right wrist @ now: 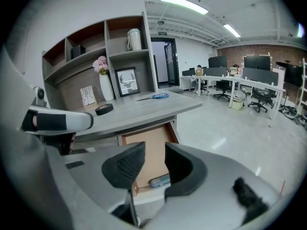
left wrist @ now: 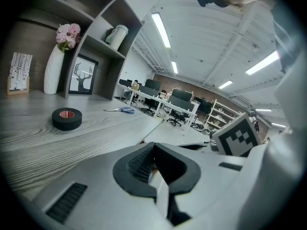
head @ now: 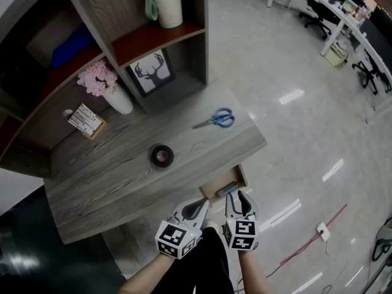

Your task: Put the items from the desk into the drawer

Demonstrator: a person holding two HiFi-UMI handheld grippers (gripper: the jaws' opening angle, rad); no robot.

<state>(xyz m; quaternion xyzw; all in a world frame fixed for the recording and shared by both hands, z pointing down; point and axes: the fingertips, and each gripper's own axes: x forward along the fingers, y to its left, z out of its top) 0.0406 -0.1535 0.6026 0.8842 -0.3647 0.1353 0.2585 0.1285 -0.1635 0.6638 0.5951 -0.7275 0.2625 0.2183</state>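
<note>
The right gripper (right wrist: 154, 158) holds its fingers (right wrist: 123, 166) a little apart, nothing between them, over the open drawer (right wrist: 149, 140) (a small blue case (right wrist: 159, 180) lies inside). The left gripper (left wrist: 154, 146) has its fingers closed and empty. Tape (head: 162, 156) and scissors (head: 215, 119) lie well apart on the bench (head: 110, 176).

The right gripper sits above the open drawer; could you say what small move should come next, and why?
Probably lift the right gripper toward the tape roll: its jaws stand apart and empty, while that roll and the scissors lie on the desk.
</note>
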